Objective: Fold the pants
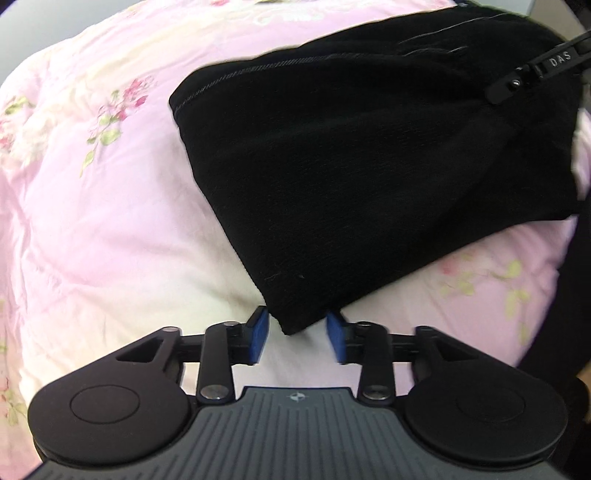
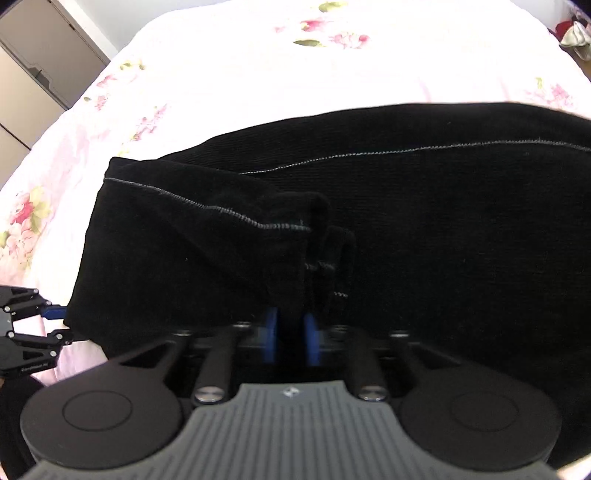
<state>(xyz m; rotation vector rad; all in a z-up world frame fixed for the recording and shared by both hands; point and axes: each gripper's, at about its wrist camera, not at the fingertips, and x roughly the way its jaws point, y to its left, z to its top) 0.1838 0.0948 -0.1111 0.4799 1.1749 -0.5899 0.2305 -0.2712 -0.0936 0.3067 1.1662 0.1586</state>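
The black pants (image 1: 369, 177) lie folded on a pink floral bedspread (image 1: 92, 206). My left gripper (image 1: 297, 334) is open, its blue pads either side of the pants' near corner, not closed on it. In the right wrist view the pants (image 2: 443, 221) fill the middle, with grey-stitched seams. My right gripper (image 2: 291, 338) is shut on a bunched fold of the pants between its blue pads. The left gripper also shows at the left edge of the right wrist view (image 2: 55, 325), open at the pants' corner. The right gripper's finger shows at the top right of the left wrist view (image 1: 532, 70).
The bedspread (image 2: 295, 66) stretches beyond the pants. Grey cabinets (image 2: 40, 62) stand past the bed's far left. Some red and white items (image 2: 572, 33) lie at the far right.
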